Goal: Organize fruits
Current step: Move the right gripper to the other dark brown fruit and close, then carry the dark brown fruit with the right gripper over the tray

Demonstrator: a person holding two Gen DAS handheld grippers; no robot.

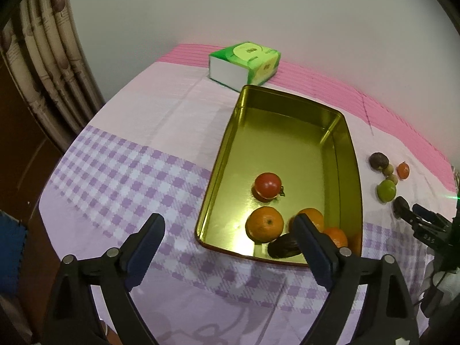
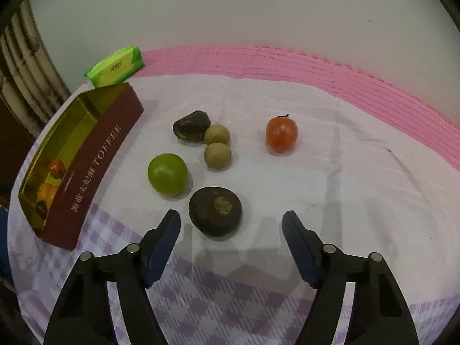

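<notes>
A gold-lined toffee tin point(image 1: 287, 132), maroon outside, lies open on the worktop holding a red tomato point(image 1: 268, 185), three oranges point(image 1: 264, 224) and a dark brown fruit point(image 1: 284, 247) at its near end. Beside it, loose on the cloth, lie a green lime point(image 2: 167, 174), two tan round fruits point(image 2: 217, 155), two dark brown fruits point(image 2: 215, 211) and an orange-red tomato point(image 2: 281, 134).

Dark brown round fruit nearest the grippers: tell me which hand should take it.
Right. The right gripper hangs open just short of the dark brown round fruit, while the left gripper is over the toffee tin.
</notes>
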